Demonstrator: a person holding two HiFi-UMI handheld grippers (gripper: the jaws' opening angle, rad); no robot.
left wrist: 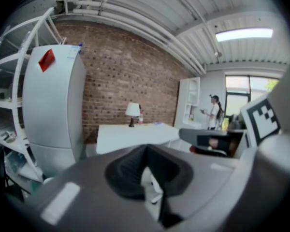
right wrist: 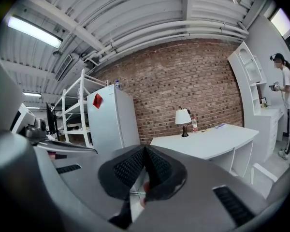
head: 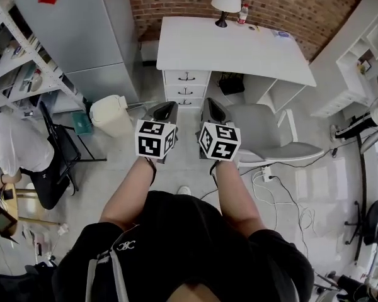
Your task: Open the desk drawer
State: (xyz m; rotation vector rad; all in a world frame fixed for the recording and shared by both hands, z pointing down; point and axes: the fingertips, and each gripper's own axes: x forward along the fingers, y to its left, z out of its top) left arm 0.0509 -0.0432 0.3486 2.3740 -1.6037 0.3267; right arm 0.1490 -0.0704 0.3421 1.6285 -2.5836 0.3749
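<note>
Presently left claw (head: 167,107) and right claw (head: 212,107) are both clenched and empty, side by side, short of the white rectangular tabletop's (head: 239,49) closed white drawers (head: 186,87).

Bottom drawer (head: 185,102) of the desk (head: 233,49) partly behind the left gripper (head: 166,107), chair (head: 271,134) by the desk partly behind the right gripper (head: 211,104), blue thing (head: 282,34) on the desk too small to tell
</note>
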